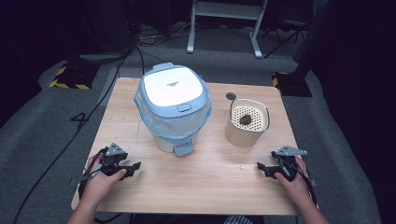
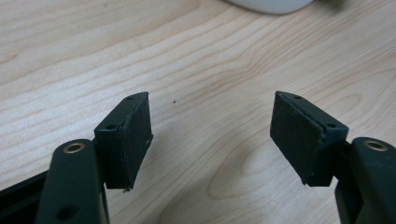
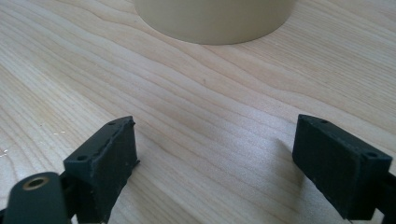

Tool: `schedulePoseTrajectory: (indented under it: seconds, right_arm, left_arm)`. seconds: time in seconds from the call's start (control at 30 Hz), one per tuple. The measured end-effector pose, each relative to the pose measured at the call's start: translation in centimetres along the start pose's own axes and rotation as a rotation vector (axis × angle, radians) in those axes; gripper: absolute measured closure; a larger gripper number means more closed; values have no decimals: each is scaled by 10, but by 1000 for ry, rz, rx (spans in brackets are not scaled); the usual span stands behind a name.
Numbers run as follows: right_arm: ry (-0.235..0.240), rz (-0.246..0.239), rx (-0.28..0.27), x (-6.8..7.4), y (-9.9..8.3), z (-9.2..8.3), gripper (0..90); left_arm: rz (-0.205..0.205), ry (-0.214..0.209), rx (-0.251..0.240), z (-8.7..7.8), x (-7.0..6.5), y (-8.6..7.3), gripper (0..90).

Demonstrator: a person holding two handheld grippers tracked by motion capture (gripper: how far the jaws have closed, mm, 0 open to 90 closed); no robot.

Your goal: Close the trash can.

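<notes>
A white pedal bin (image 1: 173,107) with a pale blue rim, a shut lid and a blue liner bag stands at the middle of the wooden table (image 1: 201,186). To its right stands a beige cylindrical container (image 1: 246,123) with a perforated insert and a dark lump on it. My left gripper (image 1: 134,167) rests low over the table's front left, open, with bare wood between its pads (image 2: 135,137). My right gripper (image 1: 259,168) sits at the front right, open, nothing between its pads (image 3: 109,165); the beige container's base (image 3: 215,21) lies just ahead of it.
A small dark round disc (image 1: 230,96) lies on the table behind the beige container. The bin's foot pedal (image 1: 184,149) sticks out toward the front. Cables trail off the table's left edge. A white frame stand (image 1: 224,23) is on the floor beyond.
</notes>
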State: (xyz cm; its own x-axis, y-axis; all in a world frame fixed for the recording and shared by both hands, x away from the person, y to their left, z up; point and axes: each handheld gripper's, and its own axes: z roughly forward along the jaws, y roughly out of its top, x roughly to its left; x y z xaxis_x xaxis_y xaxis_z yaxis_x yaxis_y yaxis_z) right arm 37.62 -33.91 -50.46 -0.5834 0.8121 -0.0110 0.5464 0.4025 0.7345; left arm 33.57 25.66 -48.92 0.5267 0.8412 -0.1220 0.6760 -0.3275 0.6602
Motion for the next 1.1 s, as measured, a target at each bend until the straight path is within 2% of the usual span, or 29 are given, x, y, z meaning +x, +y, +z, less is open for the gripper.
schedulePoseTrajectory:
  seconds: [0.23,0.3,0.37,0.47,0.57,0.6,0.93,1.1]
  right_arm:
    - [0,0,0,0,0,0,138]
    - [0,0,0,0,0,0,138]
    - [0,0,0,0,0,0,138]
    - [0,0,0,0,0,0,138]
    - [0,0,0,0,0,0,138]
    - [0,0,0,0,0,0,138]
    - [-2,2,1,0,0,0,135]
    - [-9,8,3,0,0,0,127]
  left_arm:
    - [17,32,29,4,0,-2,266]
    - [48,30,38,6,0,-3,240]
    - [58,42,44,6,0,-3,226]
    - [78,57,36,9,1,-4,165]
    - [90,48,-10,14,3,-7,100]
    - [90,46,-13,15,3,-7,76]
    - [91,51,-9,15,4,-7,67]
    - [66,81,-11,15,1,-8,50]
